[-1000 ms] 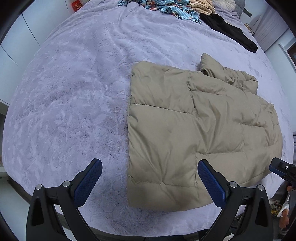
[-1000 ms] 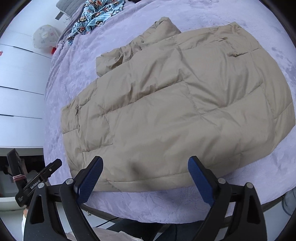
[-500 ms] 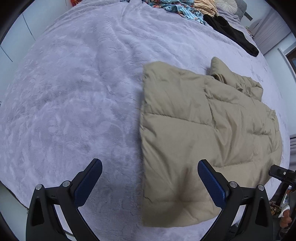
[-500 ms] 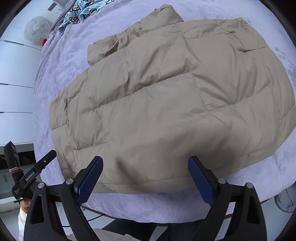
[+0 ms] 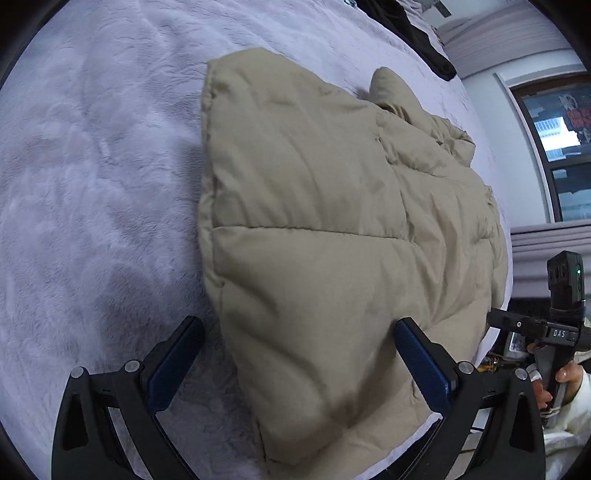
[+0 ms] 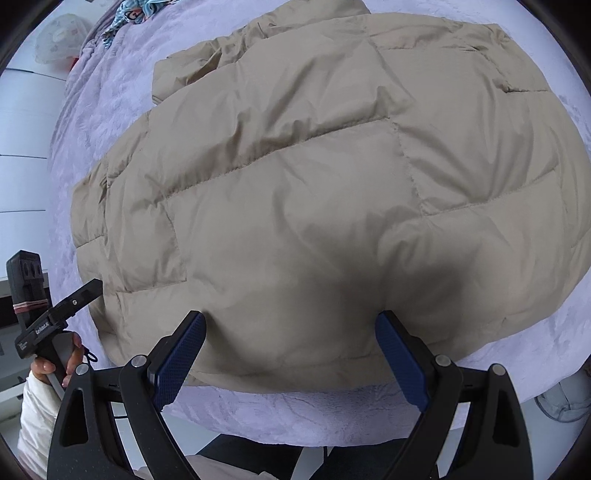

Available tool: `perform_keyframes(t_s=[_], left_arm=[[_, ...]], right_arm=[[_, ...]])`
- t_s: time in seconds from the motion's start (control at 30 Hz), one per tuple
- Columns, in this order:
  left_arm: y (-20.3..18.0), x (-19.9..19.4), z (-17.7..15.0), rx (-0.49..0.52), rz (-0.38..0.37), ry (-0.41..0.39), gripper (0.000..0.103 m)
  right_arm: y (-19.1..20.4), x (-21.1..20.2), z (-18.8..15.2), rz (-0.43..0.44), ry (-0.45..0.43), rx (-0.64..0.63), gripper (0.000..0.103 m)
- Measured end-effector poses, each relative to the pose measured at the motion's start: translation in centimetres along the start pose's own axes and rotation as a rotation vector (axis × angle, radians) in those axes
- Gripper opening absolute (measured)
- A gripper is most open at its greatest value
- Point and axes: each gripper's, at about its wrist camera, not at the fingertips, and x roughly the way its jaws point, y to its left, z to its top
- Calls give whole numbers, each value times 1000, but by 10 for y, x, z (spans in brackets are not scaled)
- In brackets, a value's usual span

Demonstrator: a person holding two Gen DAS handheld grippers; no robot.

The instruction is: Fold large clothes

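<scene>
A large beige puffer jacket (image 5: 325, 229) lies flat on a lilac bedspread (image 5: 92, 184); it fills the right wrist view (image 6: 314, 177). My left gripper (image 5: 295, 354) is open, its jaws wide apart over the jacket's near left corner. My right gripper (image 6: 291, 350) is open, its jaws wide apart over the jacket's near edge. Neither holds fabric. The other gripper shows at each view's side, the right one (image 5: 532, 325) and the left one (image 6: 70, 302).
Black clothing (image 5: 417, 33) lies at the far end of the bed. Patterned blue clothing (image 6: 129, 14) and a white pouch (image 6: 59, 33) lie far left. A window (image 5: 561, 140) is at the right. The bed's near edge (image 6: 295, 417) is just below my right gripper.
Both grippers have moved forward and lower toward the jacket, which now looks much larger. The jaws have stayed open. The jacket has not moved.
</scene>
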Motion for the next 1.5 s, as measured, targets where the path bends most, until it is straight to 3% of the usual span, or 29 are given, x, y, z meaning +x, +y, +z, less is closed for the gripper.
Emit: perform_keyframes(t_s=[0.07, 0.23, 0.47, 0.5, 0.53, 0.57, 0.6, 0.63, 0.67, 0.7, 0.77, 0.87, 1.0, 1.2, 1.33, 1.5], left_arm=[[1, 11, 6, 10, 12, 27, 103], [3, 23, 20, -15, -80, 35, 103], [-24, 44, 22, 42, -98, 72, 103], [-28, 47, 22, 63, -91, 89, 98], [-30, 45, 23, 89, -97, 95, 77], [-32, 43, 24, 99, -147, 103, 62], [-31, 42, 24, 83, -206, 114, 37], [-31, 39, 25, 60, -247, 113, 31], [-33, 34, 24, 62, -249, 100, 28], [-36, 30, 24, 65, -249, 92, 25], [-44, 18, 21, 62, -257, 70, 24], [-60, -5, 17, 53, -280, 38, 23], [-94, -38, 17, 43, -306, -8, 23], [-186, -64, 21, 90, -194, -54, 23], [-257, -59, 27, 120, -123, -44, 24], [-339, -35, 40, 206, 30, -26, 24]], right_arm=[[1, 1, 1, -10, 6, 3, 94], [2, 4, 2, -31, 15, 5, 94], [13, 3, 6, -30, 21, 10, 94], [15, 2, 8, -26, 18, 8, 94], [17, -1, 9, -23, 9, 0, 94], [18, -6, 10, -24, -12, -9, 94], [18, -11, 11, -33, -44, -20, 94], [16, -16, 12, -41, -74, -28, 93], [15, -20, 14, -42, -105, -31, 84], [12, -23, 17, -38, -133, -25, 52], [4, -23, 24, -21, -155, 9, 12], [-5, -17, 37, 37, -203, 27, 12], [-7, 7, 57, 64, -194, 8, 12], [-17, 33, 79, 192, -123, 13, 12], [-33, 47, 88, 288, -75, 50, 12], [-49, 47, 99, 382, -7, 75, 12]])
